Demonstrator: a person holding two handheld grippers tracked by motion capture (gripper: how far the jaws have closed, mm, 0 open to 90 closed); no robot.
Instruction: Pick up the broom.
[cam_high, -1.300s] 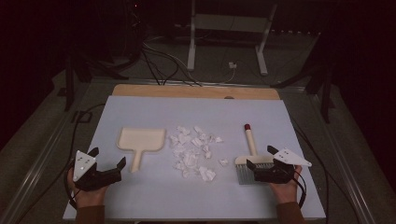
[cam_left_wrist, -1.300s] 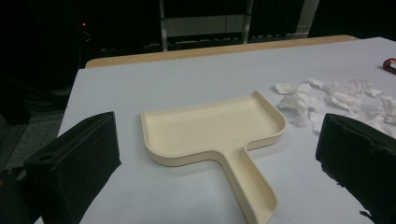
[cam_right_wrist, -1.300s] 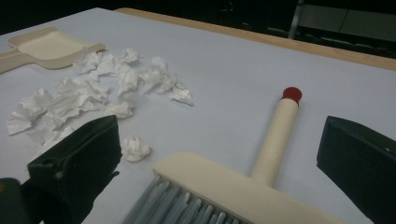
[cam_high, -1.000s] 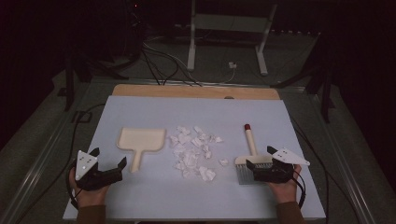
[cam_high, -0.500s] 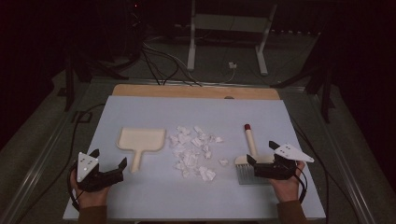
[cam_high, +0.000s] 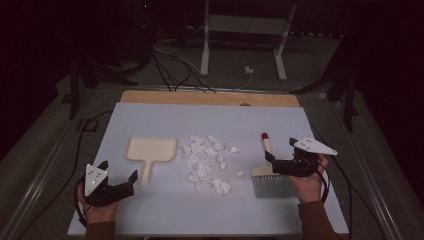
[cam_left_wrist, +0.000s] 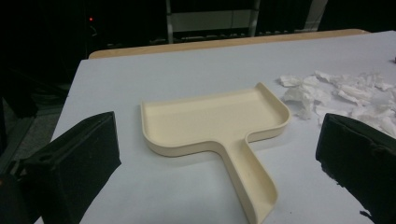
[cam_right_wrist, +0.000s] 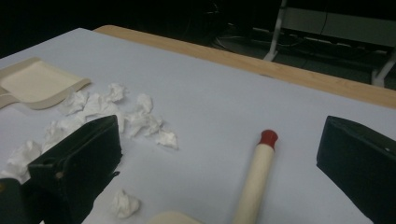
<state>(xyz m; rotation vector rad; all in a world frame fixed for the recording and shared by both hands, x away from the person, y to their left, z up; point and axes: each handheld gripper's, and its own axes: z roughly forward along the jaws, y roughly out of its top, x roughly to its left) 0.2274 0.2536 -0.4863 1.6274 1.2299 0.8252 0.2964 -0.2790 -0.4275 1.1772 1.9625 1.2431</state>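
Observation:
A cream dustpan (cam_high: 150, 151) lies flat at the left of the pale table, handle toward me. My left gripper (cam_high: 119, 170) stands open just short of that handle; in the left gripper view the dustpan (cam_left_wrist: 210, 119) lies ahead between the wide-apart jaws. A heap of crumpled white paper scraps (cam_high: 205, 161) sits mid-table. A hand brush (cam_high: 272, 185) with grey bristles and a cream, red-tipped handle (cam_high: 265, 142) lies at the right. My right gripper (cam_high: 280, 149) is open over the brush handle (cam_right_wrist: 257, 177), empty.
The table's wooden far edge (cam_high: 210, 97) borders a dark floor with cables and a metal stand (cam_high: 240, 30). One loose scrap (cam_right_wrist: 125, 204) lies near the brush head. Bare table surface stretches behind the scraps.
My right gripper has moved a little away from me, from the bristle end up over the brush handle. The left gripper has barely shifted.

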